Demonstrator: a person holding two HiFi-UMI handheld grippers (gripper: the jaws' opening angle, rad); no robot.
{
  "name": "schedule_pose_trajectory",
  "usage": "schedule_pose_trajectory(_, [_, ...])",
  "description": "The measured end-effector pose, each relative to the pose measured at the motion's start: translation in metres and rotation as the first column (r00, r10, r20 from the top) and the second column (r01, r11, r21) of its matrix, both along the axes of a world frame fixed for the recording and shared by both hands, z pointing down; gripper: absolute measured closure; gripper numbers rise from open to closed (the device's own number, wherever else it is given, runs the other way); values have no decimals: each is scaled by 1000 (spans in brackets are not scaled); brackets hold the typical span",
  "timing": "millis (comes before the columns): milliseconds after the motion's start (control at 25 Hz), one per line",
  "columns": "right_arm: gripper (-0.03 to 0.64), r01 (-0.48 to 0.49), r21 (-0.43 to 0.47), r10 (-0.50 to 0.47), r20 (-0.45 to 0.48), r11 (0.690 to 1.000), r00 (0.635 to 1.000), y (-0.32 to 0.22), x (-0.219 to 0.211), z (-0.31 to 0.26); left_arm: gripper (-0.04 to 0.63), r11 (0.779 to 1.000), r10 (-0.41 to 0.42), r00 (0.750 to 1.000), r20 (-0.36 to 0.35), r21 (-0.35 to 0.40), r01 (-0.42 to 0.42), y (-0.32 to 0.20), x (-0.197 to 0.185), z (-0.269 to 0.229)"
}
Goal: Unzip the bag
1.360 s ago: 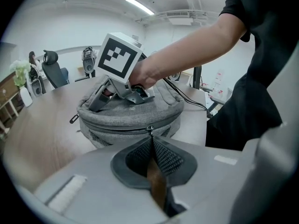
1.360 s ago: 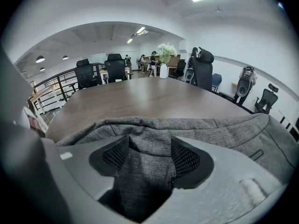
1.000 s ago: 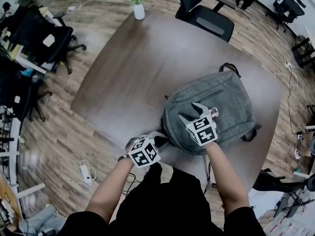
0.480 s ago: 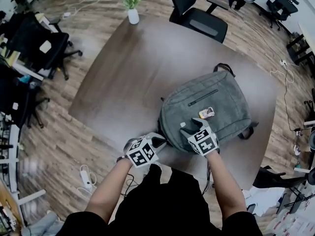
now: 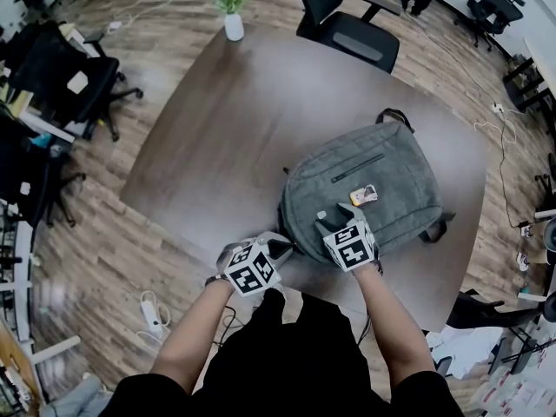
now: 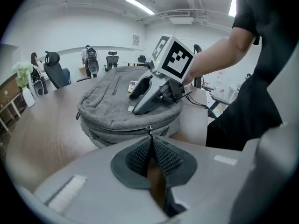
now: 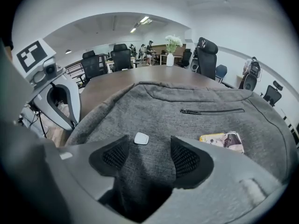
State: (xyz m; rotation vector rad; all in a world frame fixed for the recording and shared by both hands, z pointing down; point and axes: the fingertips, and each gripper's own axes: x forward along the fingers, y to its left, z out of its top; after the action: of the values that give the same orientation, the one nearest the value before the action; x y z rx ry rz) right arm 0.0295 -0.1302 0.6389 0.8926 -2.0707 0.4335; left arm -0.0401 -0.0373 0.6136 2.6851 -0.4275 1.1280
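Observation:
A grey backpack (image 5: 365, 185) lies flat on the dark table (image 5: 226, 129). At its near left edge my left gripper (image 5: 280, 248) is shut, and in the left gripper view the pads (image 6: 150, 141) pinch the small metal zipper pull (image 6: 149, 129) on the bag's side zipper. My right gripper (image 5: 335, 224) rests on the bag's top near the front, open, with grey fabric (image 7: 187, 120) and a small white patch (image 7: 141, 138) between its jaws. A small colourful tag (image 7: 223, 141) lies to the right of the jaws, below a shut pocket zipper (image 7: 212, 111).
A white vase of flowers (image 5: 233, 16) stands at the table's far edge, with a black office chair (image 5: 347, 29) beside it. More chairs (image 5: 61, 76) crowd the left. A power strip (image 5: 155, 307) lies on the wood floor near my left arm.
My right gripper has come back across the bag's top toward its near edge and sunk onto the fabric. The left gripper has stayed at the bag's corner.

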Motion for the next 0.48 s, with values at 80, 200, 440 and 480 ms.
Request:
schedule_pose_trajectory(80, [336,-29,3,29,1,1000,1000,-5,-3,0,568,1000,-1,1000,12,0,1,-2,-3,-2])
schedule_pose_trajectory(200, [337,-69,11,69,0,998,998,-13,-9,0,565,1000,-14,1000,19,-1,14,-2,-7,-1])
schedule_pose_trajectory(440, [339,-134,23,134,8,991,991,-25,-18,0,566,1000,-16,1000,24,0,16,4,0,2])
schedule_pose_trajectory(480, [339,-147,25,147,11,989,989,-27,-19,0,566,1000,-19,1000,22,-1,19,5,0,3])
